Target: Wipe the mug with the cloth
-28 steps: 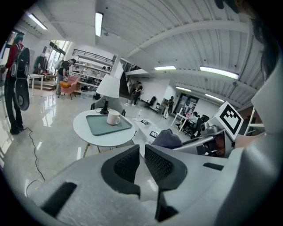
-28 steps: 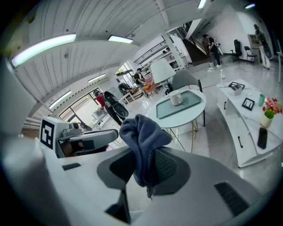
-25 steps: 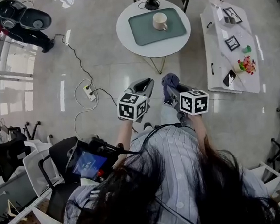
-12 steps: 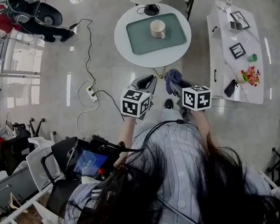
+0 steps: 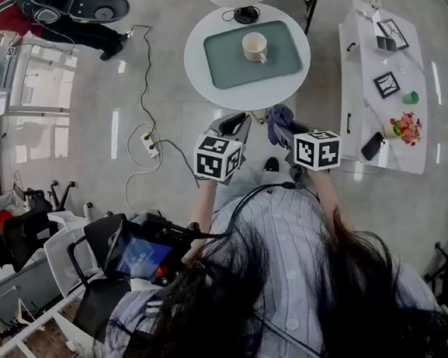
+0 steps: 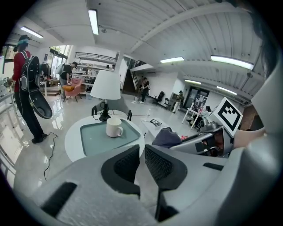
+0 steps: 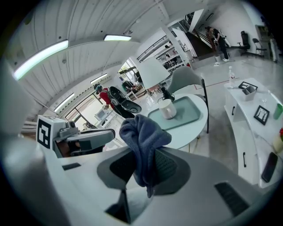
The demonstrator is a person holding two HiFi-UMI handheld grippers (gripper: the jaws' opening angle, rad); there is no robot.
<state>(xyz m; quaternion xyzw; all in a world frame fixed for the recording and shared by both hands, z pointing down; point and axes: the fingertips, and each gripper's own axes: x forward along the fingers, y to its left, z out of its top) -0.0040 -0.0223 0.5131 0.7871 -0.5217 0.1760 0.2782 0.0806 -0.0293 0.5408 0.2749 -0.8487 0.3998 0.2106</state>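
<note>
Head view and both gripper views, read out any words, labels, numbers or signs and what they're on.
No text is readable in any view.
Left marker cube, right marker cube: black-and-white square patterns, no letters.
Blue screen: too blurred to read.
Framed cards on the white bench: too small to read.

— What sits ahead of the left gripper (image 6: 142, 150)?
— Its jaws are almost together, nothing between them. Beyond stands a white mug (image 6: 114, 127), upright on a green tray (image 6: 93, 141) on a round white table (image 6: 72, 142).
— And to the right?
— The right gripper (image 6: 179, 143), with a dark blue cloth (image 6: 166, 136) bunched at its tip.
</note>
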